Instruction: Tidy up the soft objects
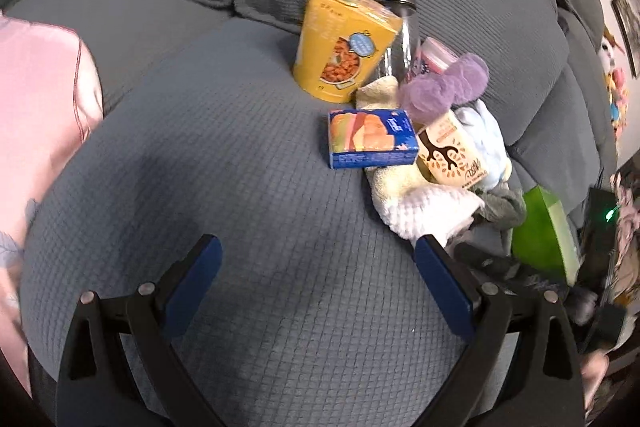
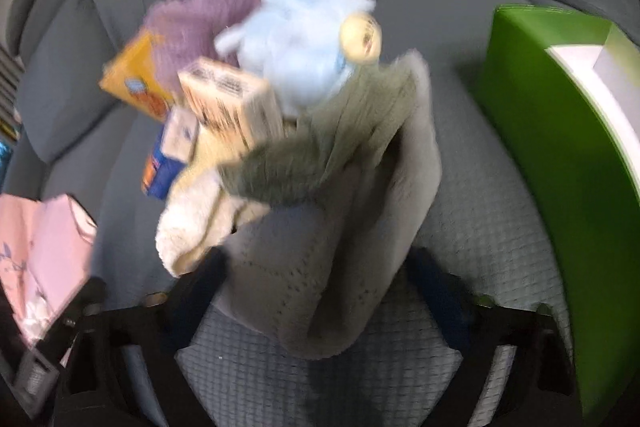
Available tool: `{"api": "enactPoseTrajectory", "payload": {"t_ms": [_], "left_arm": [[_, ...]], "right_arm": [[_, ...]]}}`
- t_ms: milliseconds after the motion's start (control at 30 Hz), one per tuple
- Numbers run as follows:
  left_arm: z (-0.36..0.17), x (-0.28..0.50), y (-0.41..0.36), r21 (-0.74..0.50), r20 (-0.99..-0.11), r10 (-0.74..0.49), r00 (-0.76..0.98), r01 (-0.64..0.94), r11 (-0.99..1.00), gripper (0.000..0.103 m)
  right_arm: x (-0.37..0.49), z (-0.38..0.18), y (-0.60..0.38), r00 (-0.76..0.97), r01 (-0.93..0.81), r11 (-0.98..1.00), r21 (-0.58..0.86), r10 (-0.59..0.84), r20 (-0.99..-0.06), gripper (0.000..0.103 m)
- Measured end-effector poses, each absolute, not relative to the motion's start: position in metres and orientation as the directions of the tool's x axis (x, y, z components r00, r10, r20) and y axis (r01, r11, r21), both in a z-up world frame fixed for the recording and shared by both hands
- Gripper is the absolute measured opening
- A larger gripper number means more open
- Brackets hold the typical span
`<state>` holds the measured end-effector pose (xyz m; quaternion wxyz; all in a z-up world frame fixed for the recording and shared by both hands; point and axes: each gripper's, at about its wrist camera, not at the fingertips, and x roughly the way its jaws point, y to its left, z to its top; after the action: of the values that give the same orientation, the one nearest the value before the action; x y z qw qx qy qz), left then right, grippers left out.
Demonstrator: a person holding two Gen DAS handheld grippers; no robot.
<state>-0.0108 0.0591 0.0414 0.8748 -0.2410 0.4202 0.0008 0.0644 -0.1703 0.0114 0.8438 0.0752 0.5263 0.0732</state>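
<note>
A pile lies on the grey sofa cushion point(image 1: 240, 187): a cream towel point(image 1: 420, 203), a purple fluffy item point(image 1: 444, 83), a light blue plush point(image 1: 488, 139) and a grey-green cloth point(image 1: 504, 207), mixed with boxes. My left gripper point(image 1: 316, 267) is open and empty over bare cushion, left of the pile. In the blurred right wrist view my right gripper point(image 2: 320, 275) has a grey cloth point(image 2: 340, 247) between its fingers; whether they press on it is unclear. The blue plush point(image 2: 296, 39), purple item point(image 2: 200, 15) and cream towel point(image 2: 192, 227) lie beyond.
A yellow box point(image 1: 344, 43), a blue box point(image 1: 368, 139), a beige carton point(image 1: 448, 155) and a glass jar with a metal lid point(image 1: 400, 27) stand in the pile. A green bin point(image 2: 560, 155) is at the right. Pink fabric point(image 1: 44, 99) lies at the left.
</note>
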Motion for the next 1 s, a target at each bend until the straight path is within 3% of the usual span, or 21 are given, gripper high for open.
{"api": "enactPoseTrajectory", "payload": {"t_ms": [33, 100, 133, 400, 533, 667, 900, 1000], "left_arm": [[0.041, -0.011, 0.063, -0.431, -0.737, -0.202, 0.645, -0.217, 0.876, 0.097], [0.042, -0.011, 0.067, -0.441, -0.736, -0.199, 0.647, -0.235, 0.866, 0.097], [0.042, -0.012, 0.071, -0.448, -0.732, -0.197, 0.652, -0.245, 0.86, 0.097], [0.041, -0.015, 0.097, -0.564, -0.698, -0.269, 0.663, -0.277, 0.778, 0.097], [0.042, -0.015, 0.104, -0.602, -0.679, -0.295, 0.672, -0.279, 0.748, 0.097], [0.042, -0.018, 0.113, -0.627, -0.668, -0.295, 0.683, -0.304, 0.717, 0.097], [0.036, -0.009, 0.099, -0.599, -0.707, -0.339, 0.621, -0.271, 0.754, 0.095], [0.032, -0.005, 0.081, -0.59, -0.72, -0.389, 0.574, -0.212, 0.779, 0.086]], "right_arm": [[0.062, 0.014, -0.166, 0.453, -0.058, 0.985, 0.16, 0.168, -0.875, 0.05], [0.056, 0.023, -0.161, 0.445, -0.111, 0.977, 0.184, 0.214, -0.869, 0.032], [0.052, 0.029, -0.16, 0.447, -0.136, 0.97, 0.202, 0.242, -0.861, 0.028], [-0.003, 0.093, -0.14, 0.482, -0.373, 0.867, 0.33, 0.485, -0.729, 0.027], [-0.008, 0.101, -0.132, 0.347, -0.453, 0.738, 0.5, 0.663, -0.663, 0.028], [0.006, 0.081, -0.119, 0.216, -0.401, 0.655, 0.64, 0.747, -0.629, 0.028], [0.047, 0.01, -0.126, 0.188, -0.065, 0.775, 0.628, 0.628, -0.755, 0.028], [0.049, 0.0, -0.136, 0.209, -0.01, 0.797, 0.604, 0.593, -0.778, 0.028]]}}
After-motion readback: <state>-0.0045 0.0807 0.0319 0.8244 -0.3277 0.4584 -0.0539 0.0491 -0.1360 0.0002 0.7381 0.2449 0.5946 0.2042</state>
